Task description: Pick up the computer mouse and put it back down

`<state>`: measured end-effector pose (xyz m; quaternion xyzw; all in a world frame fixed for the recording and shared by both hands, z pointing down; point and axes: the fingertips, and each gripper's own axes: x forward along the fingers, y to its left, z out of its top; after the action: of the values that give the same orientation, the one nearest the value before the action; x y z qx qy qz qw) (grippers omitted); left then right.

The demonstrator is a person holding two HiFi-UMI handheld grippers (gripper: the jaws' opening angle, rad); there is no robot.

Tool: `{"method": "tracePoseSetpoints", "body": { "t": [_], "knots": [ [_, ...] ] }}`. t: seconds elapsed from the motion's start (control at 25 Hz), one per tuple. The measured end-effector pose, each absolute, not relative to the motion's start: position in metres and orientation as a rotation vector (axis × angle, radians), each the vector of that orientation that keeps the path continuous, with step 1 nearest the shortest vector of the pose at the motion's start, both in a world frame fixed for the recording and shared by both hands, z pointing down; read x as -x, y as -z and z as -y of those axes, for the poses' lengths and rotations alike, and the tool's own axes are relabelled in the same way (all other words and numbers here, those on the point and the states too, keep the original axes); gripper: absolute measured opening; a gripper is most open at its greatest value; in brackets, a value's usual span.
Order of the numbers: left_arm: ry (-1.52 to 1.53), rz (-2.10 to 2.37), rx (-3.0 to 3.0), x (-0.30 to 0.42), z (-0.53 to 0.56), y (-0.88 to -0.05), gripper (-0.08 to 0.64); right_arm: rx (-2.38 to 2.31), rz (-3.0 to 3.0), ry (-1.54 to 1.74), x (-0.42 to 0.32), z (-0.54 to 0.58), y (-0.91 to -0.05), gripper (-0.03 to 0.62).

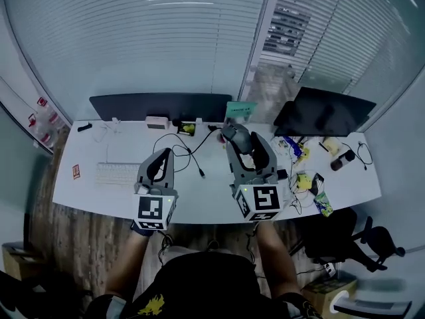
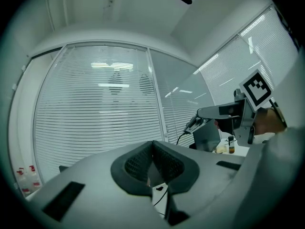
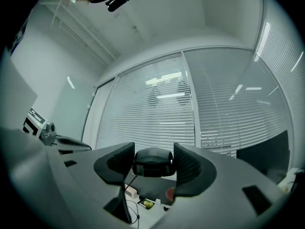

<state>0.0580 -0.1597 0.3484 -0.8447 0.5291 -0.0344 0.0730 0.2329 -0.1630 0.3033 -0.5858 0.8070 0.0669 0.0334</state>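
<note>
Aloft, the computer mouse [image 3: 152, 162] sits clamped between the right gripper's [image 3: 153, 152] fingers [image 3: 190, 168].

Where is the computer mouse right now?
The mouse is gripped between the right tongs, held above the white desk just right of centre in the head view.

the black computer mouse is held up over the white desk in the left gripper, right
No. It is the right gripper that holds the black computer mouse up over the white desk; the right gripper view shows it clamped between the jaws. The left gripper is shut on nothing.
</note>
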Motion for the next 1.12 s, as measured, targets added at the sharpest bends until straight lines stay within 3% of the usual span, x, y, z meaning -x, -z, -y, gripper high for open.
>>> {"method": "tracePoseSetpoints", "body": {
  "t": [1.12],
  "knots": [
    [0.177,-1.605,2.543,-0.069,0.168,-0.369,0.012,1.753,-2.534,-0.158,-0.231,0.176,-0.323,0.275]
  ]
}}
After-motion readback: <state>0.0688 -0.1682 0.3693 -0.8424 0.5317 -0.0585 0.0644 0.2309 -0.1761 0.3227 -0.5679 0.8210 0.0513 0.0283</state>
